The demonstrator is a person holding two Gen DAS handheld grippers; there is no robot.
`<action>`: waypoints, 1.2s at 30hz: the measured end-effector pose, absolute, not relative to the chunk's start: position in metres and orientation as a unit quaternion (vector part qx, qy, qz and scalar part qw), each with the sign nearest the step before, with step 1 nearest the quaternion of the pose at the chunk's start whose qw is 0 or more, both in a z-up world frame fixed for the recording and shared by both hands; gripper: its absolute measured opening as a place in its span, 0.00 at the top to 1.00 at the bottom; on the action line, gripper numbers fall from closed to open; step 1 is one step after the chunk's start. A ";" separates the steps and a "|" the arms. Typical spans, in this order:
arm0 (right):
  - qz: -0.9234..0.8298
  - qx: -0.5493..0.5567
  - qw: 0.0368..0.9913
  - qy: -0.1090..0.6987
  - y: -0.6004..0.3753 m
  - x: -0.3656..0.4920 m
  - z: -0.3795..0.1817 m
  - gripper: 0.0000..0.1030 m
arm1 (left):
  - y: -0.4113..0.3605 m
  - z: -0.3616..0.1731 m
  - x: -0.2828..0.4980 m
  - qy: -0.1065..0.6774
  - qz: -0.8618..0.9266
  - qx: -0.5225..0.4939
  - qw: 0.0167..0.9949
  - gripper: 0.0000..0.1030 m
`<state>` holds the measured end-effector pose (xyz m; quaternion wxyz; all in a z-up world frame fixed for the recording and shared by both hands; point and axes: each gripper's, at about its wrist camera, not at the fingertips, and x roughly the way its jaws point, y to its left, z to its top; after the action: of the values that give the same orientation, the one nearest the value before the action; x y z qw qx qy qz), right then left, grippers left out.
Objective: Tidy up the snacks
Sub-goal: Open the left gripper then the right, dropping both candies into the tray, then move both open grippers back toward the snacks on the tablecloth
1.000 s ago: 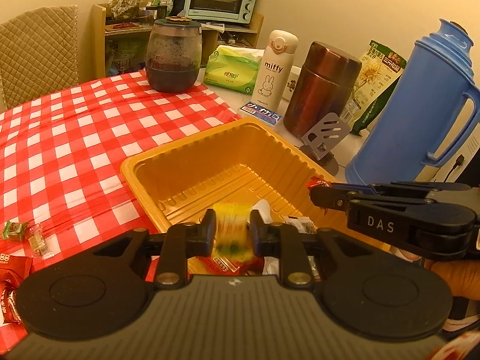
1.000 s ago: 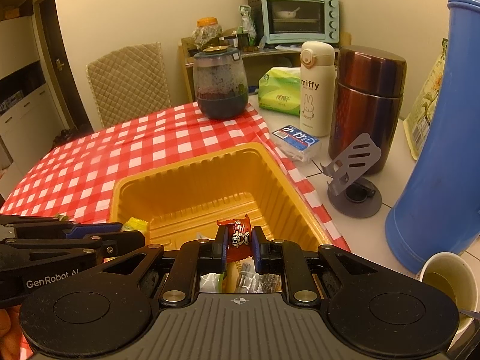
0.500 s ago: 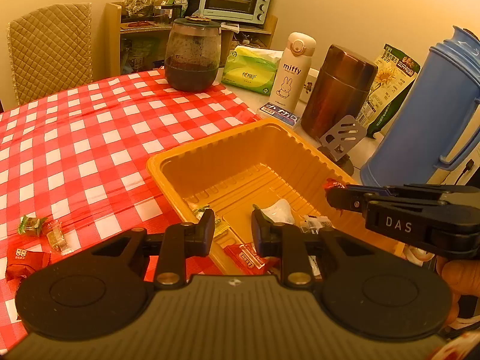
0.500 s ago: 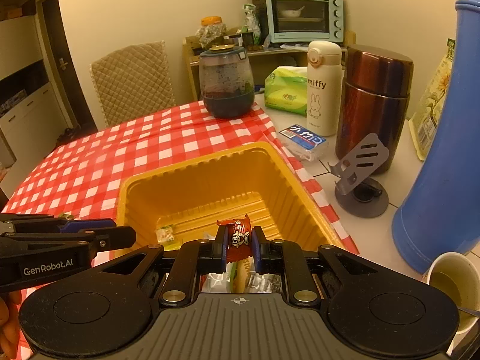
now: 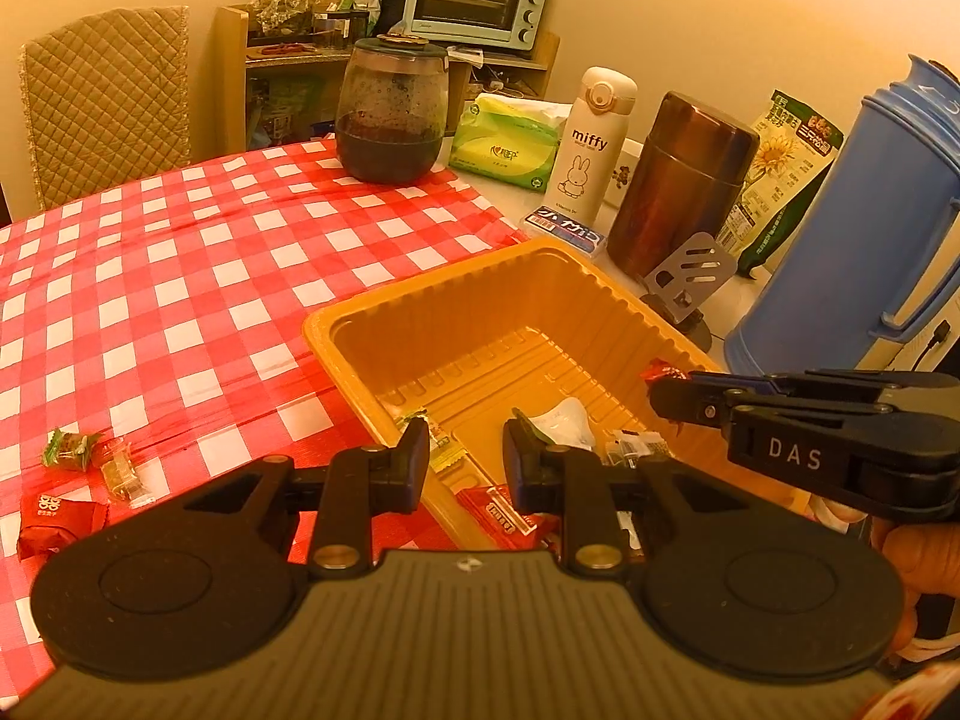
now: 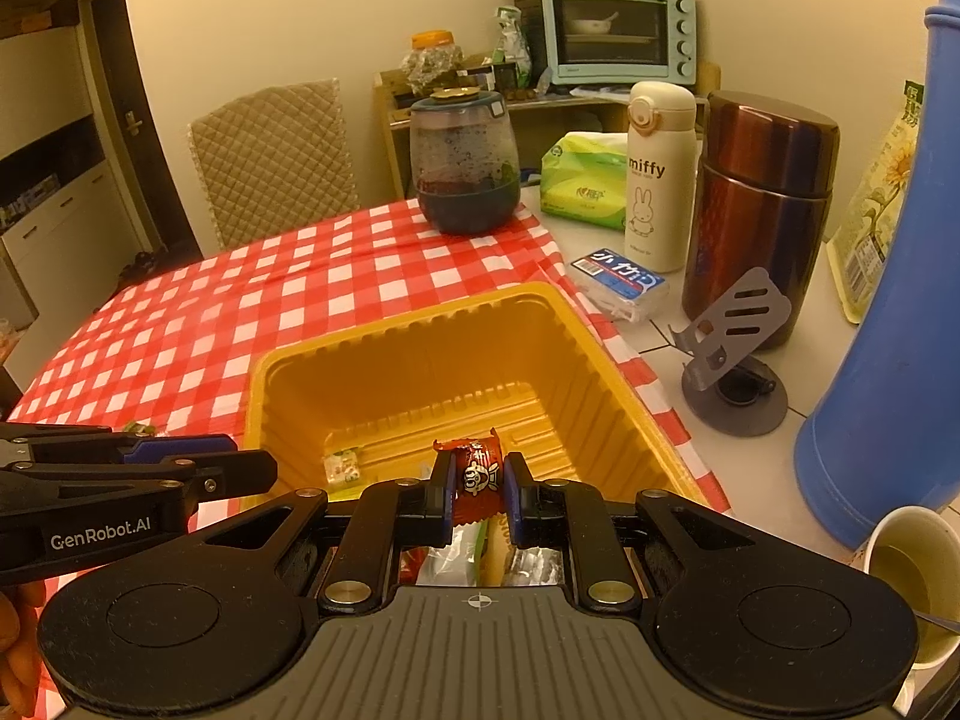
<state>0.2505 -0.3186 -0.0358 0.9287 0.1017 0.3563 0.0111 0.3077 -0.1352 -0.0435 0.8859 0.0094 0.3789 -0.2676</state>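
A yellow plastic tray (image 5: 336, 324) (image 6: 264, 372) sits on the red checked tablecloth and holds several wrapped snacks near its front. My left gripper (image 5: 465, 450) is open and empty above the tray's near left rim; a small green-yellow snack (image 5: 441, 450) lies in the tray below it, also seen in the right wrist view (image 6: 343, 465). My right gripper (image 6: 477, 477) is shut on a red wrapped candy (image 6: 474, 471) and holds it over the tray's front; it shows in the left wrist view (image 5: 657, 399) with the candy (image 5: 660, 371) at its tip. Loose snacks (image 5: 72, 450) lie on the cloth at left.
Behind and right of the tray stand a dark glass jar (image 5: 390, 114), a tissue pack (image 5: 510, 144), a white miffy bottle (image 5: 591, 144), a brown flask (image 5: 684, 180), a grey phone stand (image 5: 690, 282) and a blue thermos (image 5: 840, 228). A cup (image 6: 912, 576) stands at the right.
My left gripper has opened and let go of the green-yellow snack, which now lies in the tray, and has drawn back and up. My right gripper still holds the red candy.
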 end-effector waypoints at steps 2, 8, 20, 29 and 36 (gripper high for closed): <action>0.014 0.104 0.929 0.356 -0.318 0.251 -0.036 0.84 | -0.134 -0.043 0.308 0.379 -0.266 0.008 0.886 0.78; 0.022 0.127 0.926 0.355 -0.320 0.253 -0.037 0.81 | -0.125 -0.043 0.313 0.381 -0.253 0.001 0.889 0.77; 0.012 0.123 0.926 0.356 -0.317 0.253 -0.037 0.62 | -0.114 -0.041 0.315 0.382 -0.241 -0.004 0.892 0.77; 0.017 0.117 0.926 0.357 -0.313 0.253 -0.036 0.62 | -0.110 -0.042 0.315 0.382 -0.239 -0.004 0.893 0.77; 0.023 0.115 0.927 0.358 -0.307 0.255 -0.036 0.62 | -0.104 -0.041 0.313 0.381 -0.235 -0.006 0.894 0.77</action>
<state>0.2552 -0.3074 -0.0356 0.9265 0.1150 0.3575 0.0228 0.3133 -0.1042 -0.0406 0.8941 -0.0056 0.3814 -0.2347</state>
